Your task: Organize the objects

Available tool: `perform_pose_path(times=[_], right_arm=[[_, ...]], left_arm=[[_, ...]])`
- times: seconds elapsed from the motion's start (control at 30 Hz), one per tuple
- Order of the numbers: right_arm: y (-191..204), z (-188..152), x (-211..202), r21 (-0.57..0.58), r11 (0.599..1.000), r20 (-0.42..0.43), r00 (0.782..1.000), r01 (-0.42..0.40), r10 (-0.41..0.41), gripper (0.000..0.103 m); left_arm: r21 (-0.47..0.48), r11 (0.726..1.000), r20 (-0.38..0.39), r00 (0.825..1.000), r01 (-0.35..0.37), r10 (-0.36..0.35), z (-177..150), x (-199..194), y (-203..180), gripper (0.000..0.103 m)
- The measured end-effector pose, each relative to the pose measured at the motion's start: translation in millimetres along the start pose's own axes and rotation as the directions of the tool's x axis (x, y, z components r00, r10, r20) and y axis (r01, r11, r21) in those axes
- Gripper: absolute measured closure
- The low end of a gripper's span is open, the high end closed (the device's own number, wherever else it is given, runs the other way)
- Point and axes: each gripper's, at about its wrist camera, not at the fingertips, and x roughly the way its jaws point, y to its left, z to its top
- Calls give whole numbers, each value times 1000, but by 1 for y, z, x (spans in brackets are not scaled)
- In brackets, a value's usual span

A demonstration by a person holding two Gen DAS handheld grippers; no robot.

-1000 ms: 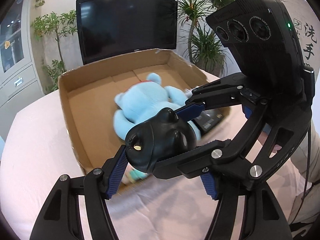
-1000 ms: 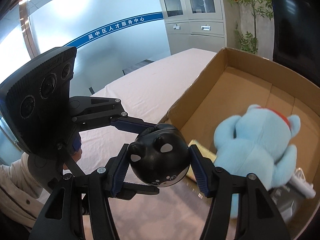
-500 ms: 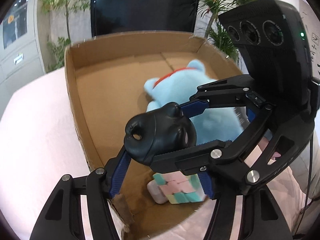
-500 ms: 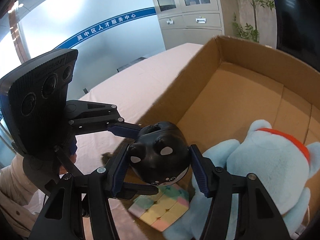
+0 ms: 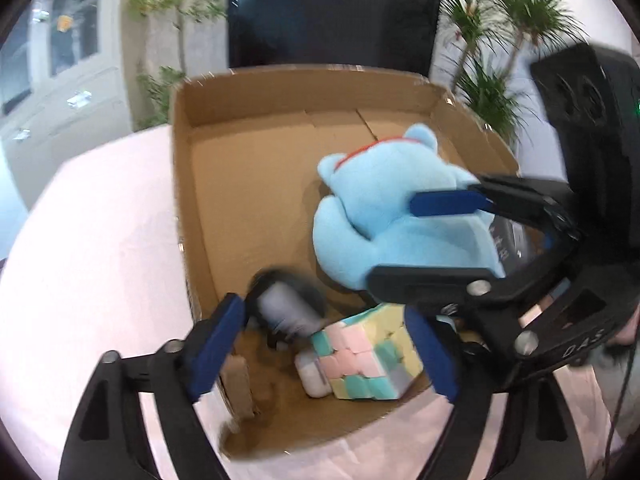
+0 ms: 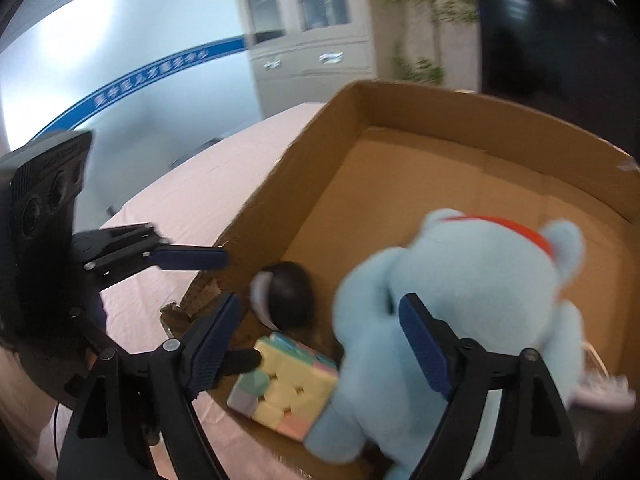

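A black round toy lies blurred in the near corner of the cardboard box, free of both grippers; it also shows in the right wrist view. Beside it sit a pastel puzzle cube and a light blue plush bear. My left gripper is open above the box's near corner. My right gripper is open above the cube and the bear. Each gripper shows in the other's view.
The box stands on a table with a pink cloth. A small white item lies by the cube. A dark screen, potted plants and grey cabinets stand behind.
Both grippers held the black toy together; now both have opened and the toy has dropped into the box's near corner. The grippers have moved over the box.
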Motion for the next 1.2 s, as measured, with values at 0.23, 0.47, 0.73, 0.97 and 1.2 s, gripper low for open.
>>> perform_pose_path(times=[0.23, 0.47, 0.73, 0.97, 1.2], right_arm=[[-9, -56, -68, 86, 942, 42, 943, 325, -329, 1], [-29, -94, -104, 185, 881, 11, 896, 435, -445, 1], [-57, -136, -115, 237, 859, -24, 886, 454, -462, 1], [-70, -169, -112, 298, 827, -63, 874, 478, -482, 1], [-55, -206, -113, 296, 848, -145, 898, 440, -416, 1]], left_arm=[[1, 989, 68, 987, -147, 147, -31, -10, -66, 1], [-112, 973, 17, 978, -203, 206, -52, -3, -85, 1], [-228, 948, -38, 975, -222, 219, -76, 5, -84, 1], [-195, 953, -54, 972, -233, 227, -99, 4, -105, 1], [-190, 957, -72, 975, -220, 210, -136, 1, -126, 1]])
